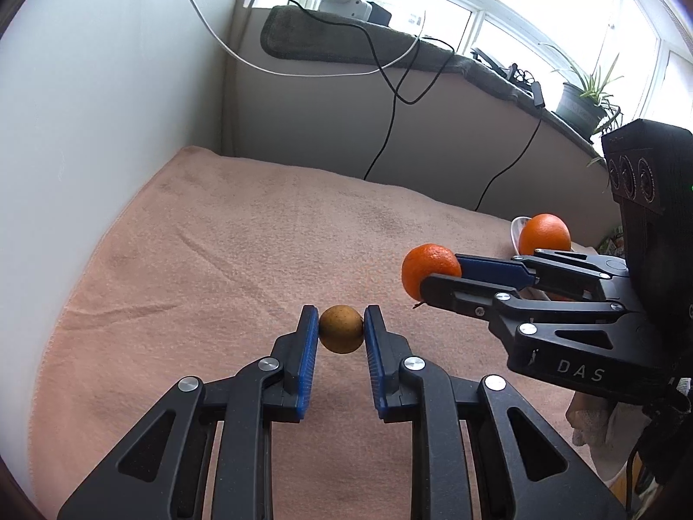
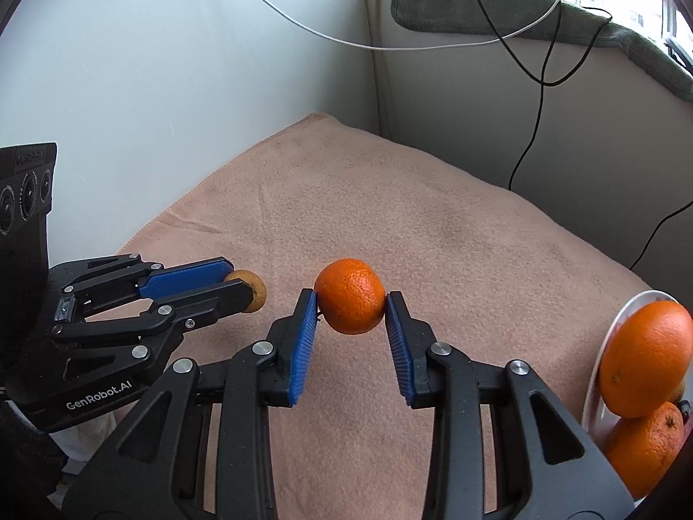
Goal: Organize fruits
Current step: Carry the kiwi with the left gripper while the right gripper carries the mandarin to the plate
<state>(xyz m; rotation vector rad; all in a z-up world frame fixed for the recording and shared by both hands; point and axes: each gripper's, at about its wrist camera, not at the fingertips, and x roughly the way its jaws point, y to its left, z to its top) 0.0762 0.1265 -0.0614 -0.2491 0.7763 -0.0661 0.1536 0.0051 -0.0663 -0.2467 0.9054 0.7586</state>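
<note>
Orange mandarin point(image 2: 350, 296) between right claw point(image 2: 351, 303) pads

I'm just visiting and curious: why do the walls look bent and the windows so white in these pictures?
Left wrist view: the fisheye lens bows the wall and darkens the corners; the window is blown out white, yet the small brown fruit in the left gripper stays sharp. Right wrist view: same curving, and the orange in the right gripper is crisp under soft daylight.
</note>
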